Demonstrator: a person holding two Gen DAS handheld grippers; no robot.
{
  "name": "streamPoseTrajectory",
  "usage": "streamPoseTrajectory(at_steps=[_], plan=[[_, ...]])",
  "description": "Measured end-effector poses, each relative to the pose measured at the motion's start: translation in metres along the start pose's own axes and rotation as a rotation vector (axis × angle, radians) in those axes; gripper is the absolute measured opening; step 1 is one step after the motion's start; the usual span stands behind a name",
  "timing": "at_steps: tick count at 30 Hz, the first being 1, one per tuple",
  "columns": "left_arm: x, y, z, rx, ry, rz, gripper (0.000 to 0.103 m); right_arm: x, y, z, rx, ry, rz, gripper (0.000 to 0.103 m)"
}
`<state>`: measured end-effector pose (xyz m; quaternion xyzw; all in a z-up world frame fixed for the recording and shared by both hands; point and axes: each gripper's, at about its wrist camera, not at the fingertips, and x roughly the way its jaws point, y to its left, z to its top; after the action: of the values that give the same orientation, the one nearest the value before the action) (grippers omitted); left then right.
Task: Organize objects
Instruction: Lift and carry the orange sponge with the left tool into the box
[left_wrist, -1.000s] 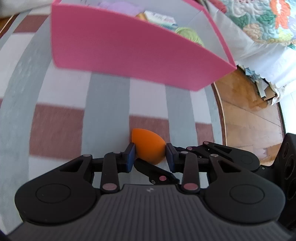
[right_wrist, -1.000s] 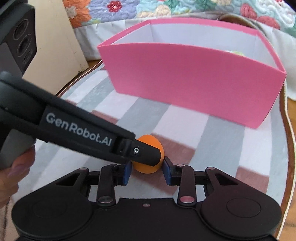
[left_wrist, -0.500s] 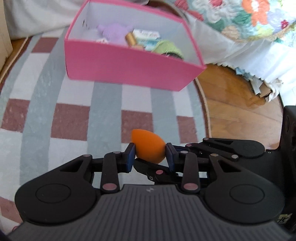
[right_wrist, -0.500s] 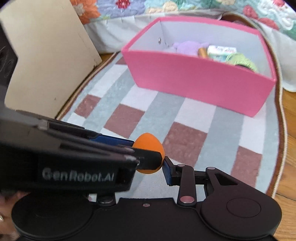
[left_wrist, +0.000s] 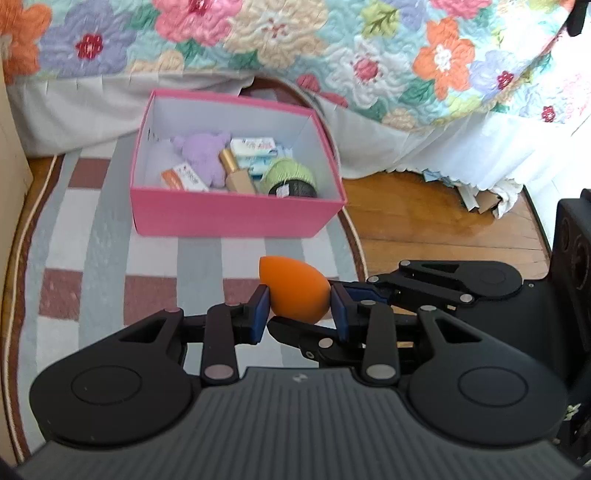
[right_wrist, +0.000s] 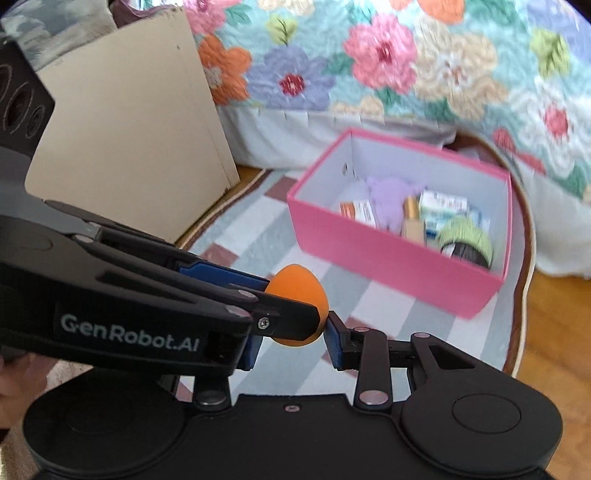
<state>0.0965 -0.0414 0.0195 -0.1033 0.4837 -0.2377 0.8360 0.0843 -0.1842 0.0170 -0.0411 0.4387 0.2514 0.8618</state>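
The orange makeup sponge (left_wrist: 295, 291) hangs above the striped rug (left_wrist: 92, 258), pinched by both the left gripper (left_wrist: 298, 310) and the right gripper (right_wrist: 291, 341), not yet in the pink box (left_wrist: 236, 216) already holding yarn, a plush and packets.

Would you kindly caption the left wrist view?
Both grippers pinch an orange sponge above the rug, pink box ahead.

Both views are bright with soft daylight. In the left wrist view the white bed skirt (left_wrist: 461, 147) at 2 o'clock is nearly overexposed, and the wooden floor (left_wrist: 424, 221) shows a pale glare. The right wrist view is blurred, mostly the quilt (right_wrist: 406, 66) at 1 o'clock. Fisheye bends the edges, and shadows are weak
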Motion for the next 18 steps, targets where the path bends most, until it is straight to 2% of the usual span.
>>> streamPoseTrajectory(at_steps=[11, 18], plan=[[-0.02, -0.008, 0.05, 0.054, -0.086, 0.015, 0.035, -0.019, -0.003, 0.052, -0.087, -0.083, -0.033, 0.041], [0.015, 0.006, 0.093, 0.022, -0.11, 0.048, 0.035, 0.015, -0.037, 0.081, -0.024, -0.142, 0.017, 0.041]])
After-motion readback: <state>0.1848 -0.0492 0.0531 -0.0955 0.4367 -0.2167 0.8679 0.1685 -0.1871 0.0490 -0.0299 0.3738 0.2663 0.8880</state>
